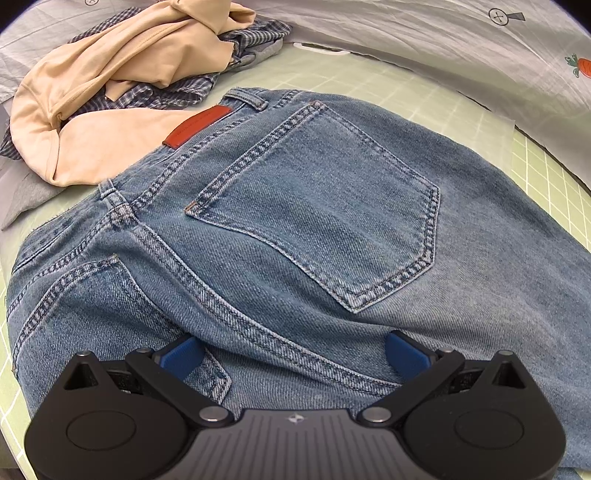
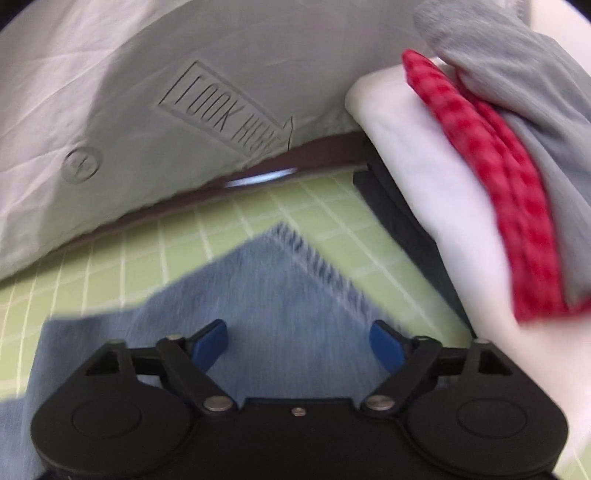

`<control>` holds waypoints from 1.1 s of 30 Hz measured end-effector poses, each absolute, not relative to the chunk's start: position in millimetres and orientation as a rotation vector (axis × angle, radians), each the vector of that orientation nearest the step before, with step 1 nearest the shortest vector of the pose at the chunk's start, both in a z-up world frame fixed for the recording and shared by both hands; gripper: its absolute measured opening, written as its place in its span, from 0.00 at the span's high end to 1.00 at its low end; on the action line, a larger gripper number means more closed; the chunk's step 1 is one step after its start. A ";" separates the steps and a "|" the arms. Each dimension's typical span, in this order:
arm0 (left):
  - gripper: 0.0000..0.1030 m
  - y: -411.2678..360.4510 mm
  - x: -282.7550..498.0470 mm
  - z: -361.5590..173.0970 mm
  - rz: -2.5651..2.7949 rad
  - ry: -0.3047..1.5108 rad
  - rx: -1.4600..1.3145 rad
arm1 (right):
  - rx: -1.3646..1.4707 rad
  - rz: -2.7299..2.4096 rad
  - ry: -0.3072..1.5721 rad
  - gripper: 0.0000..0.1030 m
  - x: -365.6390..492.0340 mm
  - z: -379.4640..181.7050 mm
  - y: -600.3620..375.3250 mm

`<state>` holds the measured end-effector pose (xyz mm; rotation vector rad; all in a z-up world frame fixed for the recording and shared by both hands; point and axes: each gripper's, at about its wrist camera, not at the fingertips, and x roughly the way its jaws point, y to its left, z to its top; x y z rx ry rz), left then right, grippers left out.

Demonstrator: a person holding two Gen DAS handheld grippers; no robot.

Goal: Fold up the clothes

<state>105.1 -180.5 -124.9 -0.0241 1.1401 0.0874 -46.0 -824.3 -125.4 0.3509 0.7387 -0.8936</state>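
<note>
The left tool (image 1: 293, 354) hangs low over the seat of a pair of blue jeans (image 1: 314, 221), its two blue pads spread wide with denim showing between them and nothing pinched. The jeans lie back side up on a green gridded surface (image 1: 532, 162) – one back pocket (image 1: 325, 206) sits straight ahead of this tool, and a brown leather patch (image 1: 197, 125) on the waistband lies farther ahead and to its left. Beyond the waistband, ahead-left, a peach garment (image 1: 110, 81) is heaped on a blue checked shirt (image 1: 251, 33). A pale grey printed sheet (image 1: 424, 40) rises behind the surface.

The right tool (image 2: 298, 347) is also spread apart and grips nothing. Directly under and ahead of it lies a blurred leg end of the jeans (image 2: 273, 291) – its frayed hem (image 2: 325, 273) runs off ahead-right across the green grid. To this tool's right stands a stack of folded clothes: a white piece (image 2: 424, 192) lowest, a red checked one (image 2: 509, 192) on it, a grey one (image 2: 517, 74) on top.
</note>
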 end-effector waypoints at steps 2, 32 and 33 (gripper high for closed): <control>0.00 -177.8 109.5 -123.2 0.051 1.162 -0.007 | 0.331 -0.852 0.736 0.00 -59.8 -122.0 -798.5; 0.00 -77.3 268.1 -117.4 -0.259 0.994 0.022 | 0.366 -0.886 0.924 0.00 -121.4 -99.4 -503.6; 0.00 -77.2 269.3 -118.7 -0.254 0.984 0.024 | 0.375 -0.892 0.929 0.00 -120.1 -99.9 -499.2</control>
